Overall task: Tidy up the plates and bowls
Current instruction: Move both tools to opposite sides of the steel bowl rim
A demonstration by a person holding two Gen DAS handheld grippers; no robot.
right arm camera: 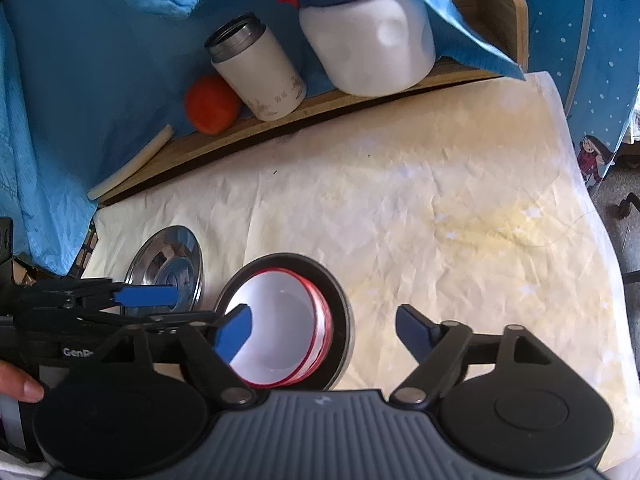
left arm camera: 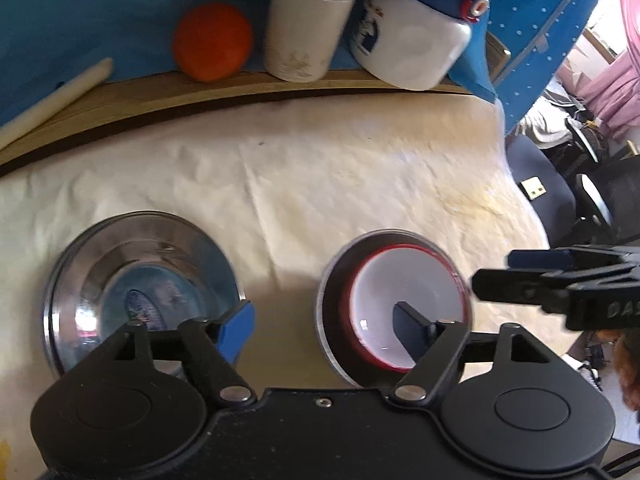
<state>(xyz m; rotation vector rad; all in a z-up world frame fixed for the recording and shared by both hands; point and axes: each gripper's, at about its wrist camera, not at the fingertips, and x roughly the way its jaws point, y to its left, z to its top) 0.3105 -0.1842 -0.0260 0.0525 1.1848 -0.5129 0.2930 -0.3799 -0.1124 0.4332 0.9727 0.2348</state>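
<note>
Both sets of jaws stand wide apart with nothing pinched between them. My left gripper [left arm camera: 324,328] hangs over the pale wrinkled cloth [left arm camera: 320,168], its blue finger pads straddling the gap between two dishes: the steel plate [left arm camera: 140,292] sits at about nine o'clock from that gap, and at three o'clock a white bowl with a red rim [left arm camera: 408,312] is nested inside a dark steel bowl [left arm camera: 332,312], leaning toward its right side. One pad overlaps the plate's rim in my view, the other overlaps the white bowl; whether either touches I cannot tell.

My right gripper [right arm camera: 324,328] hovers just right of the nested bowls [right arm camera: 280,320], its left pad over the white bowl's near edge and its right pad above bare cloth.

Up at twelve o'clock, a wooden ledge [left arm camera: 240,88] carries an orange [left arm camera: 212,40], a white steel-necked flask [left arm camera: 308,28] and a white jug with a blue lid [left arm camera: 416,40]. A thumb [right arm camera: 20,384] shows at eight o'clock in the right wrist view.
</note>
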